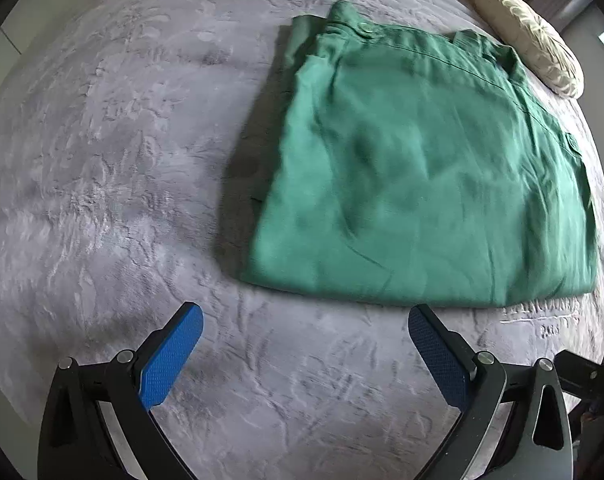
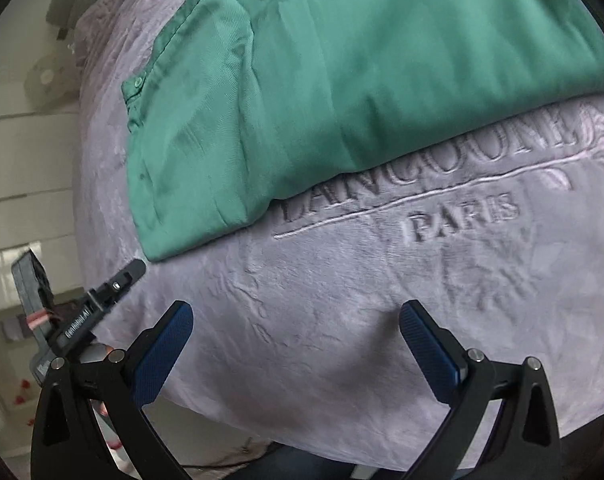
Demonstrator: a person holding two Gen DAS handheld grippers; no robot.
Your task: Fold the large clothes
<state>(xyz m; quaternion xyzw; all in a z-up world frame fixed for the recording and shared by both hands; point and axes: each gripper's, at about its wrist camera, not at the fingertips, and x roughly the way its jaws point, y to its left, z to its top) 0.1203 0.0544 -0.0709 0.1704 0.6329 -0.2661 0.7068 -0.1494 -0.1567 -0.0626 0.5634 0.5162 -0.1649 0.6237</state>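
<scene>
Left wrist view: the folded green garment (image 1: pixel 421 168) is seen lying on the grey blanket (image 1: pixel 122 180). Near the garment's edge, the left tongs (image 1: pixel 305 320) and right tongs (image 2: pixel 296 316) are held released, nothing gripped.

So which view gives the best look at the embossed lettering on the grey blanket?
The right wrist view: the embossed lettering sits mid-frame on the grey blanket, "PARIS" readable, the upper word's left part partly covered by the folded green garment. The left wrist view shows it only small and blurred near the right edge.
</scene>
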